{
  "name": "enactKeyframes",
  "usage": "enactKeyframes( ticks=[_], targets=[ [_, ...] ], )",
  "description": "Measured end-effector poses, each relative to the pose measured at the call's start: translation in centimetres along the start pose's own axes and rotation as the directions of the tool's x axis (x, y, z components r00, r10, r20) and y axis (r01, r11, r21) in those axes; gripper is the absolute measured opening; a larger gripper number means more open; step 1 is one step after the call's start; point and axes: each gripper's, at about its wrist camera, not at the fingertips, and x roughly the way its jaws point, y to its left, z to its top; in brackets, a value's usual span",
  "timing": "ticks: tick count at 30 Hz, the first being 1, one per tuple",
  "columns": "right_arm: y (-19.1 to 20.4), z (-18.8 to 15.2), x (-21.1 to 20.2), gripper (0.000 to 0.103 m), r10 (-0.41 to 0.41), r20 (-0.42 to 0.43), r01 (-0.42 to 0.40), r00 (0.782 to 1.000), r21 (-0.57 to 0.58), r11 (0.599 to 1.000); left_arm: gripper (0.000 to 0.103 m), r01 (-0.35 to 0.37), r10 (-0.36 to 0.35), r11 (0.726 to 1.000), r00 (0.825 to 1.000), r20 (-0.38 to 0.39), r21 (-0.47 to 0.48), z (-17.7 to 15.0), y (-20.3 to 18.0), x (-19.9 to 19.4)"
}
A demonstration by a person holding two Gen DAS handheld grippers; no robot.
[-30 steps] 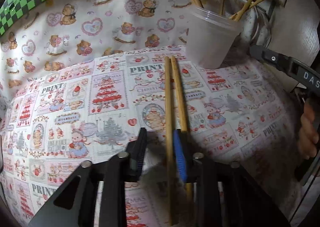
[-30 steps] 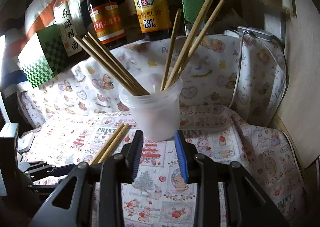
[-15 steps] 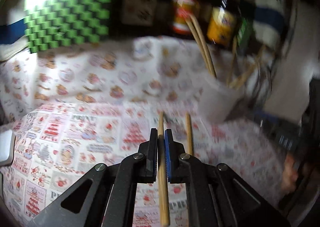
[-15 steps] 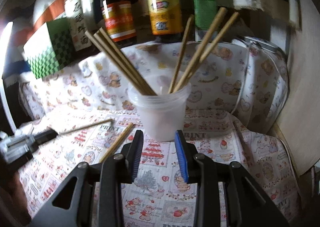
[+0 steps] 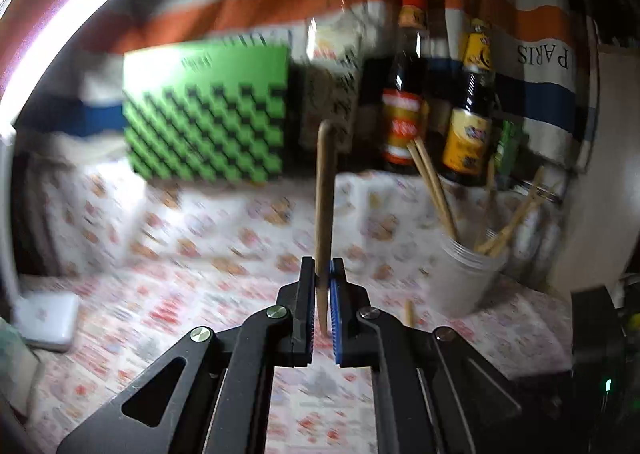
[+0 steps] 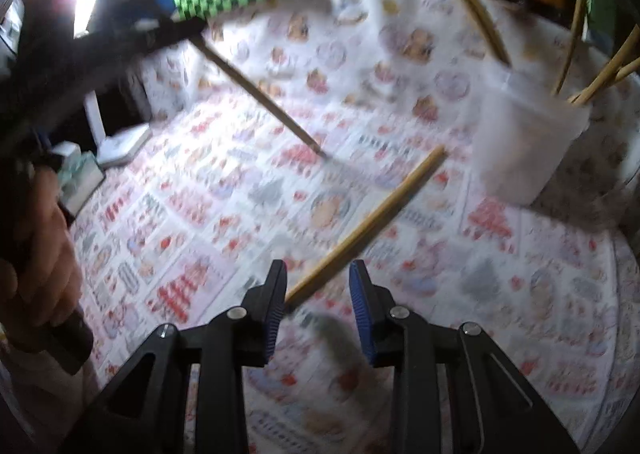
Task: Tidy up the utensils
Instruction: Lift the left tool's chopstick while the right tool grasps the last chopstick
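My left gripper [image 5: 320, 274] is shut on one wooden chopstick [image 5: 324, 193], lifted off the cloth and pointing up and away. In the right wrist view that chopstick [image 6: 260, 97] slants down from the blurred left gripper [image 6: 188, 31], its thin tip close to the cloth. A second chopstick [image 6: 368, 221] lies on the printed cloth. Its near end sits between the fingers of my open right gripper [image 6: 318, 282], close to the left finger, with neither pad pressing on it. The clear plastic cup [image 6: 528, 141] [image 5: 464, 278] at the right holds several chopsticks.
Sauce bottles [image 5: 404, 109] and a green checkered box [image 5: 208, 113] line the back behind the cup. A small white flat object [image 5: 48, 318] lies at the cloth's left edge. A hand [image 6: 40, 254] grips the left tool's handle. A pale wall [image 5: 600, 173] closes the right side.
My left gripper closed on one of the two chopsticks and raised it, tilting up. My right gripper swung left and down from in front of the cup to over the remaining chopstick.
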Motion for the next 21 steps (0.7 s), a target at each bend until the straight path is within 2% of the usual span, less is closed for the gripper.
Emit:
enactKeyframes(
  ticks=[3,8,12,14,18,20,21],
  targets=[
    [1.0,-0.2,0.2,0.03,-0.044,0.015,0.044,0.999,-0.045,0.998,0.006,-0.047,0.045,0.998,0.998,0.041,0.044,0.2,-0.5,-0.5],
    [1.9,-0.7,0.8,0.032,-0.074,0.0,0.074,0.997,-0.07,0.995,0.006,-0.019,0.019,1.0,1.0,-0.012,0.013,0.0,-0.2,0.4],
    [1.8,-0.8,1.2,0.036,-0.087,-0.015,0.086,0.996,-0.069,0.994,0.006,-0.032,0.032,0.999,0.999,-0.015,-0.015,0.0,0.1,0.4],
    [1.7,-0.8,1.2,0.036,-0.093,-0.014,0.092,0.996,-0.054,0.994,0.006,-0.051,0.051,0.999,0.999,-0.019,-0.019,0.0,0.2,0.4],
    [1.0,-0.7,1.2,0.036,-0.14,-0.006,0.14,0.99,-0.041,0.989,0.006,-0.043,0.042,0.998,0.999,-0.026,-0.042,0.0,0.6,0.5],
    [0.3,-0.5,1.1,0.028,-0.142,-0.011,0.141,0.99,-0.016,0.99,0.006,-0.046,0.045,0.998,0.999,-0.028,-0.045,-0.1,0.7,0.5],
    [-0.1,-0.4,1.1,0.019,-0.15,-0.011,0.15,0.989,-0.007,0.989,0.006,-0.054,0.052,0.997,0.998,-0.029,-0.047,-0.1,0.7,0.6]
  ],
)
